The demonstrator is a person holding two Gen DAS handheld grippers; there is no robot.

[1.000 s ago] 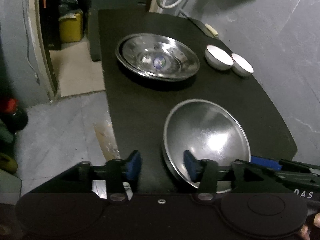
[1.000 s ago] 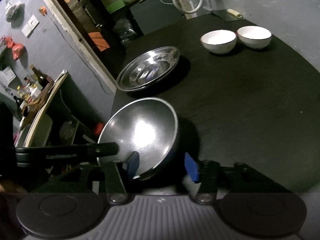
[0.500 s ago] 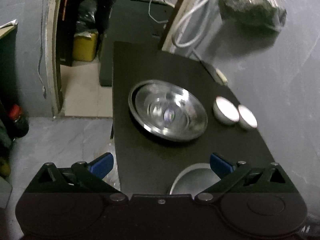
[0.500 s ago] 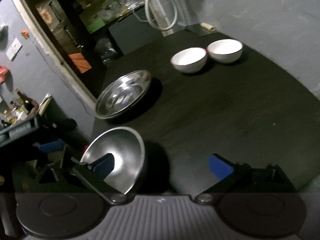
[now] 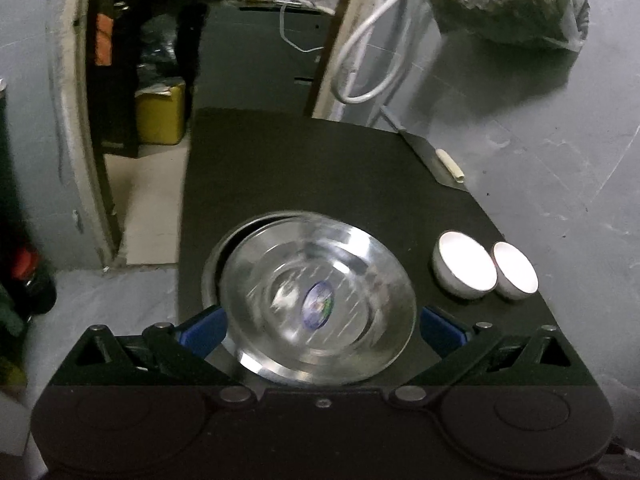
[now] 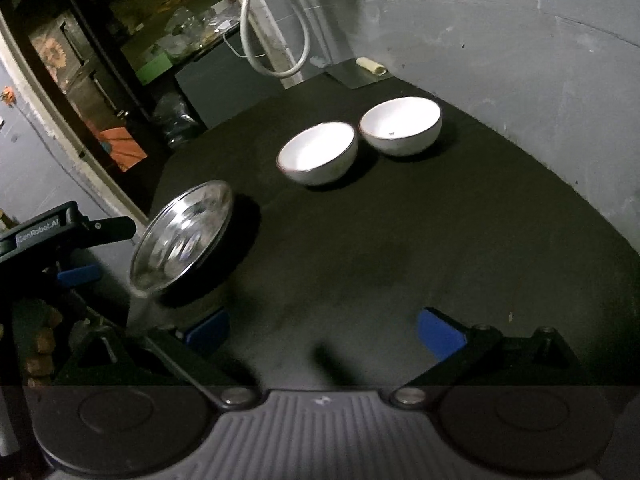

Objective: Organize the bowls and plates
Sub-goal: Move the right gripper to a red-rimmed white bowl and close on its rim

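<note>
- While scanning the left wrist view from its left edge, finds a red-capped bottle (image 5: 24,268) low by the floor; further in, past a pale door frame (image 5: 68,120), a yellow container (image 5: 160,114).
- Next, black table (image 5: 280,168), stretching away from the camera; nearest on it, stacked steel plates (image 5: 360,272), upper one set a little right of the lower, lower rim peeking out at left; blue sticker (image 5: 318,306) at the centre of the upper plate.
- Left gripper (image 5: 320,330) with jaws just flung apart, now fully spread; blue pads (image 5: 202,330) flanking the stack, one on either side; pinching nothing; contact between left pad and plate rim: cannot tell, owing to blur.
- Right of the plates and clear of them, two white bowls (image 5: 464,266); upright, side by side, touching or nearly so, close to the table's right edge.
- Behind, at the far right corner, cream roll (image 5: 450,164) lying on a metal sheet (image 5: 428,156); above, looped white hose (image 5: 372,60) and bulging bag (image 5: 508,0) against the grey wall (image 5: 560,160).
- Over in the right wrist view, again left to right: left gripper at the far left, just beside the steel plates; then both bowls in mid-table, rims up, well apart from the plates.
- Right gripper (image 6: 324,332) likewise just opened, fingers splayed wide; only bare black tabletop between the pads; holding nothing; bowls well ahead of the fingertips.
</note>
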